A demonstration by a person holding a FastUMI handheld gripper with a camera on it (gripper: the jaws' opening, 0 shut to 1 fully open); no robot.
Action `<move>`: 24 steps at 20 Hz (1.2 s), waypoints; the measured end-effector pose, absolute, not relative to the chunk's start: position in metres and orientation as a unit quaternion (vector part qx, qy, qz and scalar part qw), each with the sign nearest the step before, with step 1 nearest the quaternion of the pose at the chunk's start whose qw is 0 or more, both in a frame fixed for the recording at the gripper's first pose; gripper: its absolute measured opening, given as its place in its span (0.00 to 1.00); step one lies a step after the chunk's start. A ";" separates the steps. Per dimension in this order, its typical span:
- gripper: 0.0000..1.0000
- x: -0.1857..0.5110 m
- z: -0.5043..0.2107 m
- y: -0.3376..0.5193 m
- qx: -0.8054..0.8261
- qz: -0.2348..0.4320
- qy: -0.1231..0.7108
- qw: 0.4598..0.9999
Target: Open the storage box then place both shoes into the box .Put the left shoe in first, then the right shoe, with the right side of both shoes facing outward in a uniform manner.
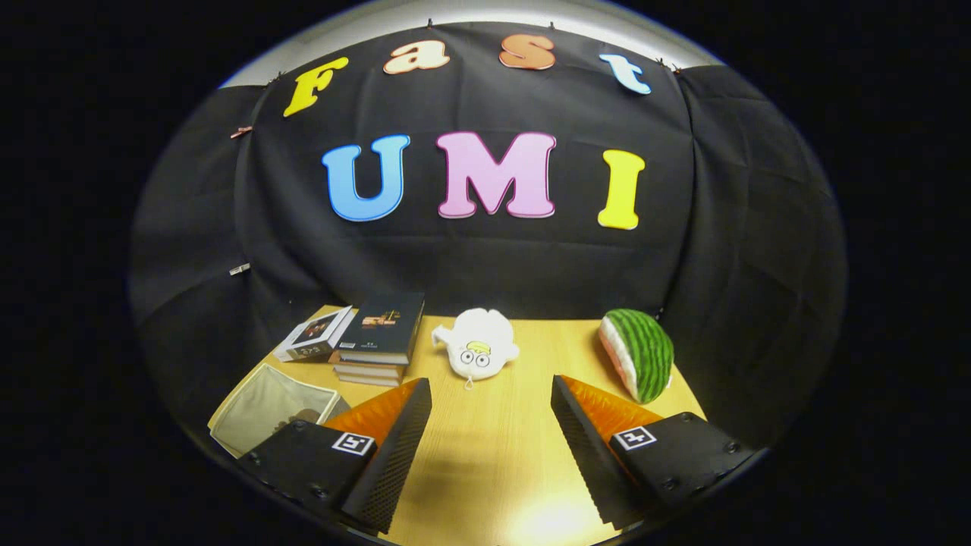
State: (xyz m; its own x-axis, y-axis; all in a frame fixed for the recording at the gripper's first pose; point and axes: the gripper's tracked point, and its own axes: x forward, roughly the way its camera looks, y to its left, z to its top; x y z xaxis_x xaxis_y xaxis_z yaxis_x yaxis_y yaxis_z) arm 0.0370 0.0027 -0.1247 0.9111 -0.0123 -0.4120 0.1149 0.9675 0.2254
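Hovering over the desk (493, 455), tongs (491, 425) were spread wide, gripping nothing; grey storage box (265, 402) sat just left of the left finger, apparently open, something dark inside; shoe placement status unclear, possibly all left

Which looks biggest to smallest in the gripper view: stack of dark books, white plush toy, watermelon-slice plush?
1. Stack of dark books
2. and 3. Watermelon-slice plush and white plush toy: too alike to rank.
All lie beyond the open gripper.
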 end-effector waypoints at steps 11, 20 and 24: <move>0.97 0.015 -0.047 -0.060 0.096 -0.068 0.106 0.987; 0.97 -0.011 -0.027 -0.083 0.106 -0.087 0.072 0.988; 0.97 -0.015 -0.027 -0.088 0.114 -0.083 0.073 0.987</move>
State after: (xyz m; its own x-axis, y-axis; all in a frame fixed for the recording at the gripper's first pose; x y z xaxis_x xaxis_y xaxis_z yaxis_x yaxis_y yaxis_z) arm -0.0153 -0.0876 -0.0266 0.9755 -0.1477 -0.1630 0.1811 0.9599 0.2138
